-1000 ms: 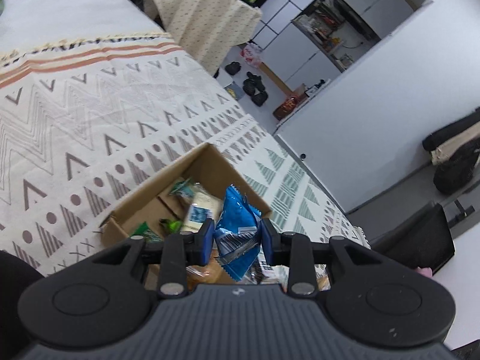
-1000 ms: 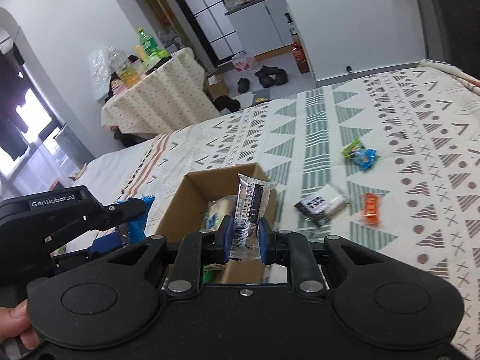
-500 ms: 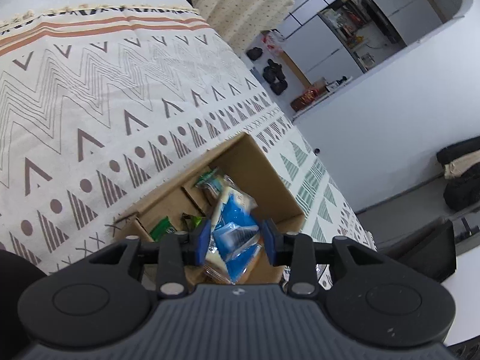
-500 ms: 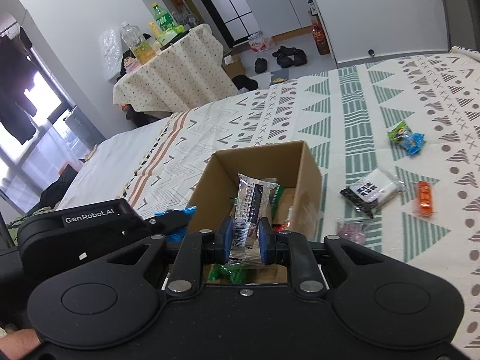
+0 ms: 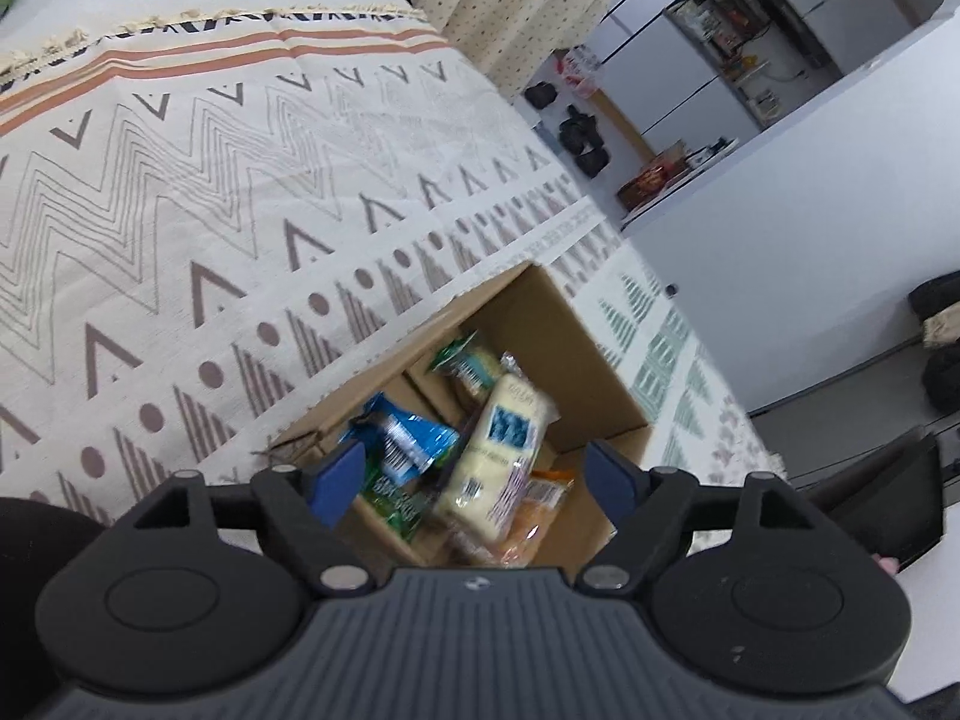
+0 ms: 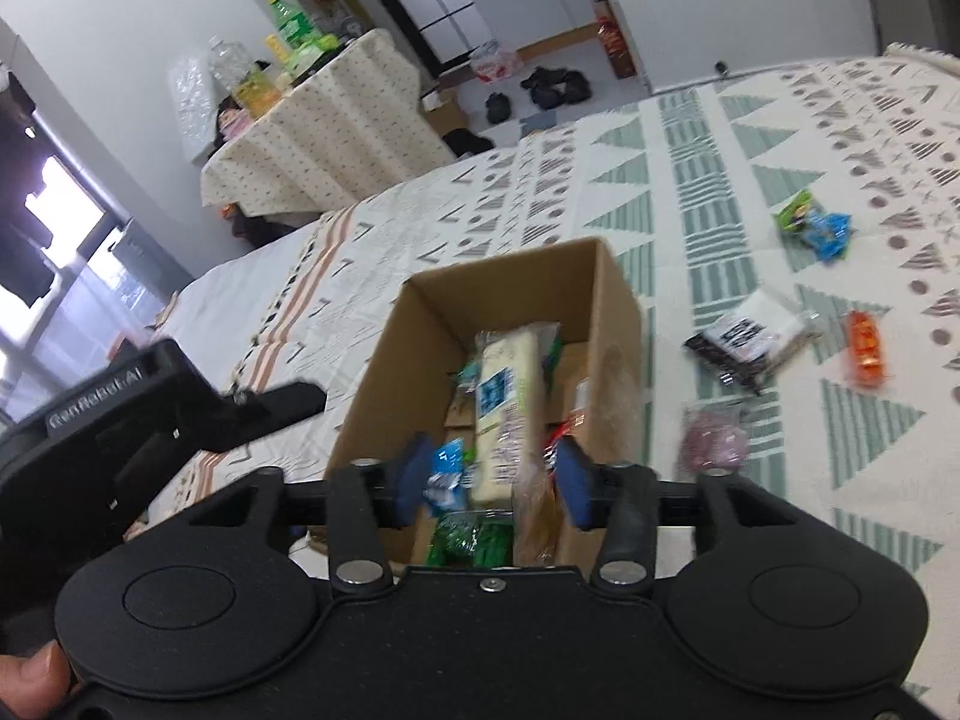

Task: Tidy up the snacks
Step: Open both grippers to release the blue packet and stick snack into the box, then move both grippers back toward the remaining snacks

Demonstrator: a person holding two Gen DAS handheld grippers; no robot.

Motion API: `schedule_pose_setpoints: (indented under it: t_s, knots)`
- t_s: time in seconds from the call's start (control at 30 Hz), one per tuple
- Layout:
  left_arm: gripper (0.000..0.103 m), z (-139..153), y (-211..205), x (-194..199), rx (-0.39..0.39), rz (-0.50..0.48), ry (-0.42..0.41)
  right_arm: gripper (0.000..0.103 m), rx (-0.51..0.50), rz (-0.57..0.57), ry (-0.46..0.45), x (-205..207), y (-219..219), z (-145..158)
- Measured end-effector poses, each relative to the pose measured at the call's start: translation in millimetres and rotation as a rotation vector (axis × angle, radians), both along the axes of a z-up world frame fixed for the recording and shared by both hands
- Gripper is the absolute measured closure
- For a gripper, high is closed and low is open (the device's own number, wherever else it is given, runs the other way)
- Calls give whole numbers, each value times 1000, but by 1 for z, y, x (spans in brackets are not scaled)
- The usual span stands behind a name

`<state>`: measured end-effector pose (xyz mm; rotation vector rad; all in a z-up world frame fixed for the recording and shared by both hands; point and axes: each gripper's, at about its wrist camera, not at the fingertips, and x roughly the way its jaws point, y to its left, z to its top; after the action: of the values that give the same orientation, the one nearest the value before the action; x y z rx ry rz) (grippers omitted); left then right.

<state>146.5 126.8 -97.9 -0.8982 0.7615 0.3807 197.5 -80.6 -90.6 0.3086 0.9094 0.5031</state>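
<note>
An open cardboard box (image 5: 558,324) (image 6: 612,294) sits on the patterned bedspread and holds several snack packets. My left gripper (image 5: 474,477) is open just above the box; the blue packet (image 5: 402,435) lies inside, next to a pale yellow packet (image 5: 507,438). My right gripper (image 6: 492,483) is open over the box's near side; the pale yellow packet (image 6: 501,396) and the blue packet (image 6: 447,471) lie below it. The clear dark-labelled packet I held is hidden among the box's contents. The left gripper's body (image 6: 150,414) shows at the left of the right wrist view.
Loose snacks lie on the bedspread right of the box: a black-and-white packet (image 6: 750,339), an orange one (image 6: 864,348), a green-blue one (image 6: 816,228) and a purple one (image 6: 714,435). A cloth-covered table with bottles (image 6: 312,114) stands beyond the bed.
Both grippers have opened. The left one dropped the blue packet into the box and the right one let go of the clear dark-labelled packet. Both moved closer over the box.
</note>
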Motion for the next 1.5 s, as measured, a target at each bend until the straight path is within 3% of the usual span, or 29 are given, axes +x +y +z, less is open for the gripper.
schedule_pose_setpoints:
  t_s: [0.13, 0.27, 0.7, 1.17, 1.5]
  knots:
    - [17, 5, -12, -3, 29, 12, 16, 48, -7, -40, -4, -2, -20, 4]
    - [12, 15, -26, -4, 57, 0, 6, 34, -31, -75, -39, -7, -39, 11]
    - [0, 36, -85, 0, 151, -95, 5, 9, -19, -141, -130, -16, -98, 28]
    - [0, 42, -142, 6, 217, -160, -12, 0, -17, -207, -169, -18, -166, 26]
    - [0, 33, -168, 17, 226, -178, 17, 0, 75, -239, -112, -11, -204, 5]
